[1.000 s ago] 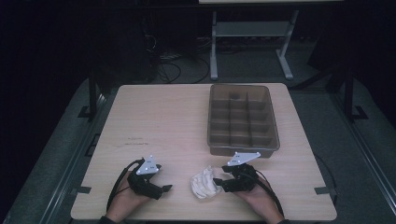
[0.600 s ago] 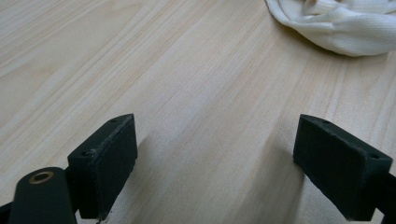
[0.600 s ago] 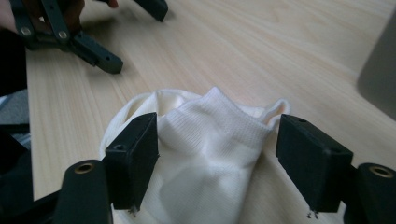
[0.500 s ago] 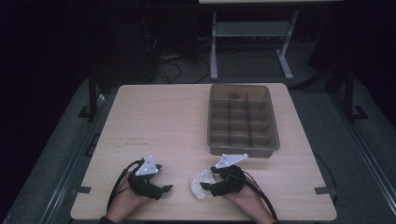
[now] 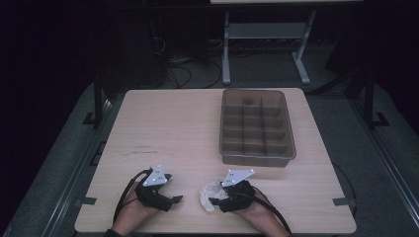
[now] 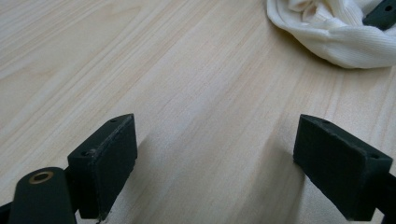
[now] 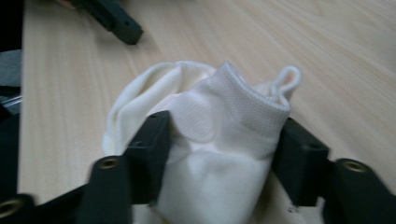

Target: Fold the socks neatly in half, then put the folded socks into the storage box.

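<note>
On the pale wood table [image 5: 178,128], my right gripper [image 7: 224,154], jaws just narrowing, clasps the soft, light white sock [image 7: 210,140] at its ribbed cuff; my left gripper [image 6: 219,163] gapes empty.

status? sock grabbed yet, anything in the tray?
Done: nothing visibly; the divided tray looks empty. In hand: the right hand-held gripper has just been closing, and its jaws now flank the bunched white sock, pads against the fabric. The left hand-held gripper sits open on bare table. Left: lifting the sock, probably to the tray.
</note>
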{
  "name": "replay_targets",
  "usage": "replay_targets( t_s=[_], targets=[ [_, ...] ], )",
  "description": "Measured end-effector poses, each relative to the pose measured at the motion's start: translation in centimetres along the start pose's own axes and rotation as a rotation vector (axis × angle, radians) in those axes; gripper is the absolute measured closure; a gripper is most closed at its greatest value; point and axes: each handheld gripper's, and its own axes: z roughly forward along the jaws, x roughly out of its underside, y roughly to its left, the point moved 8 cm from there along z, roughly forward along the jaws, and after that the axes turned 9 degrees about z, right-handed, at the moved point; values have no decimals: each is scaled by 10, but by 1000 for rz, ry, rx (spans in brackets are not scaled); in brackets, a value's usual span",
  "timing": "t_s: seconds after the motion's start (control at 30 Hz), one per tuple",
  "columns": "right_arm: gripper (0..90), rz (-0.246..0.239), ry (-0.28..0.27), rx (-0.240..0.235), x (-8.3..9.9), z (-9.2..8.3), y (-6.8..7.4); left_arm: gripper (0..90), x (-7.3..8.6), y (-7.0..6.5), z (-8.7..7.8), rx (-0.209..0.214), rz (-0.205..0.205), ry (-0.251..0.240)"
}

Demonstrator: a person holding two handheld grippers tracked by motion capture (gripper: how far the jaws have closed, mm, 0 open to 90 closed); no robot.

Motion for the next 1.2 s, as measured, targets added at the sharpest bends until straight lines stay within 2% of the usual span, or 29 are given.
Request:
replay_targets(
  t_s=[0.1,0.2,0.3,0.57,0.7,1.2],
  targets=[
    [510,-9,2,-23,0,-1,2,133,0,0,0,0,0,0],
    [630,-20,5,-59,1,-1,4,134,0,0,0,0,0,0],
    [677,-17,7,-77,2,-1,6,134,0,0,0,0,-1,0],
    [728,-28,-7,-66,2,-3,7,136,0,0,0,-4,-5,-2],
    [741,-9,-10,-76,2,-4,7,135,0,1,0,-5,-5,-1],
    [744,6,-29,-97,-10,-19,7,134,0,1,0,-5,-2,1]
  ],
)
